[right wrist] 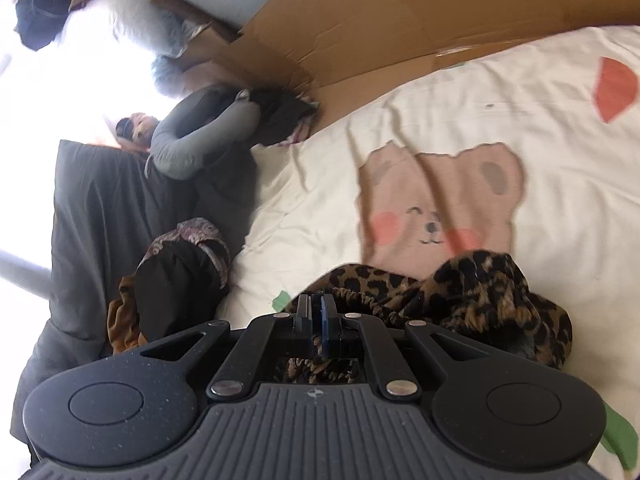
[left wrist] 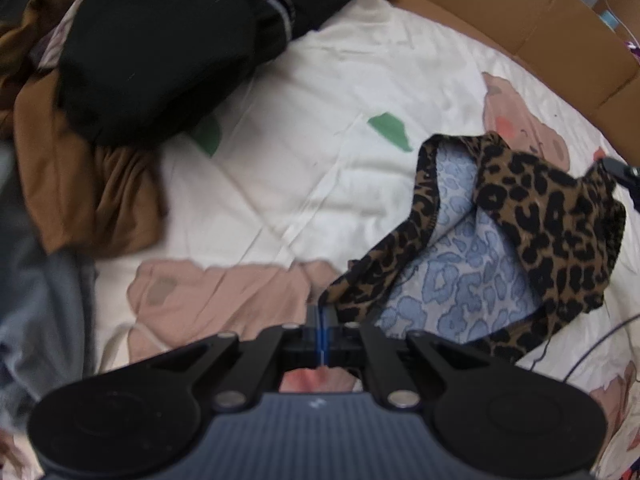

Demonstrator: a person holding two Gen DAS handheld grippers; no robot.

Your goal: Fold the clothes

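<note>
Leopard-print garment (left wrist: 548,216): soft matt cloth, paler blue-patterned reverse, gathered elastic edge. Bedsheet (left wrist: 312,128): smooth matt cream cloth, creased, printed. Cardboard (left wrist: 532,12): plain brown, matt; left gripper (left wrist: 322,318): matt black plastic, shiny metal rivets.

We find open bedsheet (left wrist: 304,128) mid-bed; black bundle (left wrist: 160,52) and brown garment (left wrist: 88,188) block left, cardboard (left wrist: 520,12) bounds far edge.
</note>
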